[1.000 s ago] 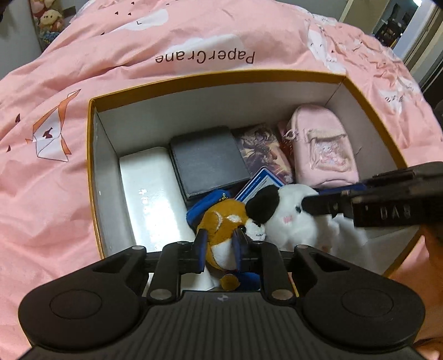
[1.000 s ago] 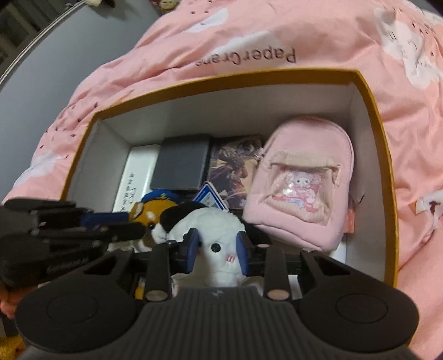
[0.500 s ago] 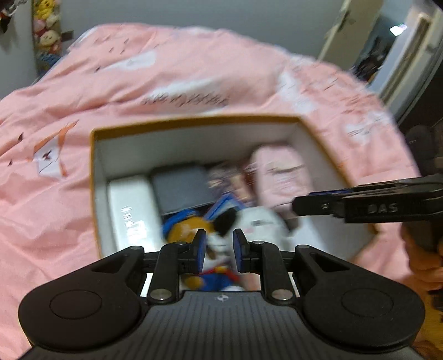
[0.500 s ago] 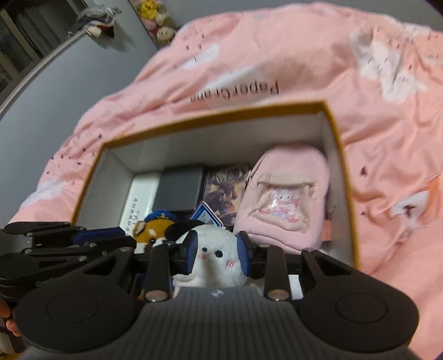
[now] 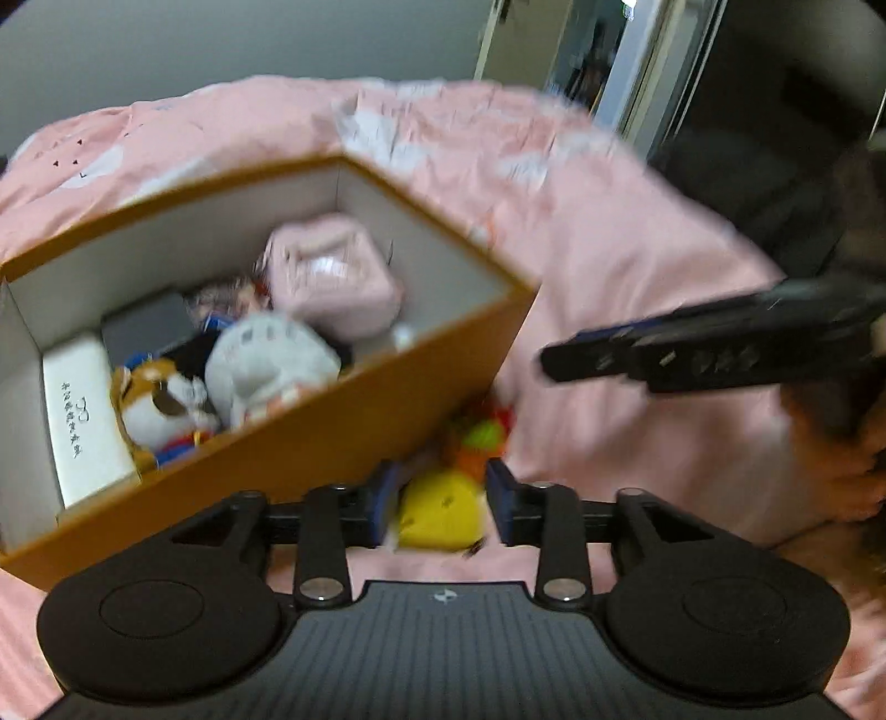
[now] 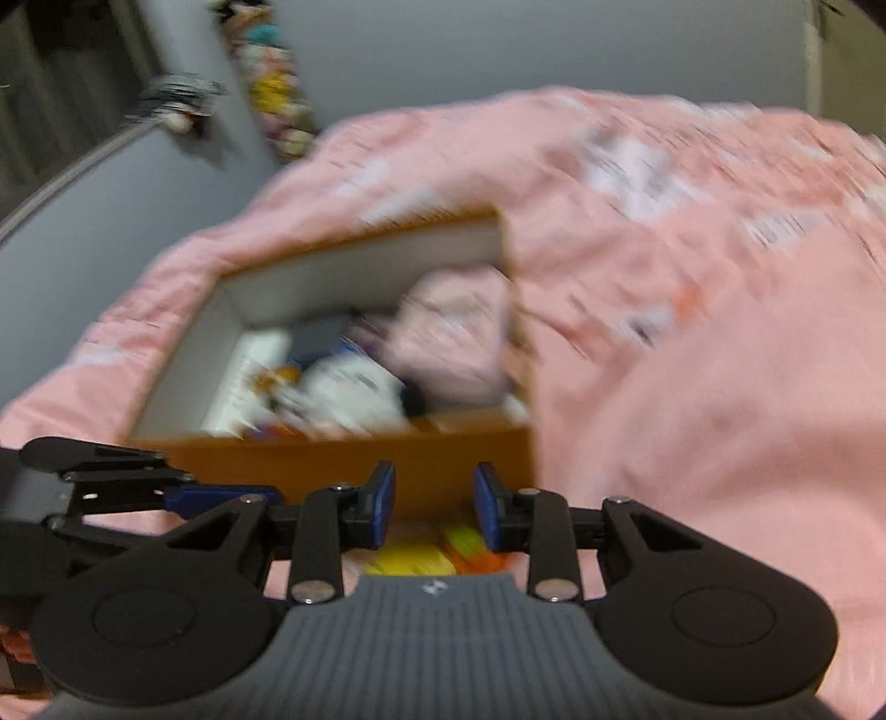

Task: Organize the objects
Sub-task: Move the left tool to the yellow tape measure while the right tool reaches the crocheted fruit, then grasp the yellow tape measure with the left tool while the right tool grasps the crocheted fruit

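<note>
The orange box (image 5: 387, 421) sits on the pink bed, holding a white plush (image 5: 271, 360), an orange dog plush (image 5: 160, 399) and a pink backpack (image 5: 332, 277). My left gripper (image 5: 443, 498) hangs in front of the box's near wall; its jaws are opening, and they frame a yellow toy (image 5: 440, 512) lying on the bedspread beyond, without touching it. An orange-green toy (image 5: 482, 437) lies just past it. My right gripper (image 6: 434, 504) is open and empty before the box (image 6: 332, 465). The picture is blurred.
A white case (image 5: 83, 421) and a dark flat case lie in the box's left part. The pink bedspread (image 5: 637, 266) stretches to the right of the box. A person's hand (image 5: 853, 476) holds the right gripper. A doorway (image 5: 598, 50) lies behind.
Both grippers have drawn back out of the box to its near side. The two plush toys stay inside. The left jaws have widened, and the yellow toy has come into view.
</note>
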Demonstrator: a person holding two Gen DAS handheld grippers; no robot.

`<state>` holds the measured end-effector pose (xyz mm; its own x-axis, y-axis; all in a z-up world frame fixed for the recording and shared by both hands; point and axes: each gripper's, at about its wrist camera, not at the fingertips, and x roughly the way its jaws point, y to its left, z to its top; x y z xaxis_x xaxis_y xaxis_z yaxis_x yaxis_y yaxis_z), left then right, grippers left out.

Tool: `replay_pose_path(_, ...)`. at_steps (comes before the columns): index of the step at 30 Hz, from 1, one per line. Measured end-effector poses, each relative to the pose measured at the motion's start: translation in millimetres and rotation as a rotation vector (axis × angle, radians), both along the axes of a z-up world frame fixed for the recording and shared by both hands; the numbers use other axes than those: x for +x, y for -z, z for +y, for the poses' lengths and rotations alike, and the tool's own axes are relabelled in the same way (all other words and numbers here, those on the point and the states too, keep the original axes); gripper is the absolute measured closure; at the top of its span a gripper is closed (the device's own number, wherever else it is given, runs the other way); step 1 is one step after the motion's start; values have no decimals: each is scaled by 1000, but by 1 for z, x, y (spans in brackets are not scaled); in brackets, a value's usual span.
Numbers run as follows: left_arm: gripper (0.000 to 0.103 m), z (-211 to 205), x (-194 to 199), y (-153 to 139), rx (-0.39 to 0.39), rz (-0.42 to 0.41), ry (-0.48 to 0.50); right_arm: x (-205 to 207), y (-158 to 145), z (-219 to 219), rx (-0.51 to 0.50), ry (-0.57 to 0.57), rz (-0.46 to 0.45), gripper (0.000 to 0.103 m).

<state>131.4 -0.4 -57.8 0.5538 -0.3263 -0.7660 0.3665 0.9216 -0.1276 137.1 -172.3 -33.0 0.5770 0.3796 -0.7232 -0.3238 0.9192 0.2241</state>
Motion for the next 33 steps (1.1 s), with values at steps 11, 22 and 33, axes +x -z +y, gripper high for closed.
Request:
replay_pose_path(11, 33, -26, 18, 56, 53, 40, -5, 11, 41, -11, 0, 32, 30, 69)
replay_pose_path(22, 34, -33, 21, 79, 94, 52, -15, 20, 59, 16, -76, -73, 12, 58)
replay_pose_path(33, 37, -23, 21, 86, 38, 82, -33, 38, 91, 19, -65, -70, 92, 55)
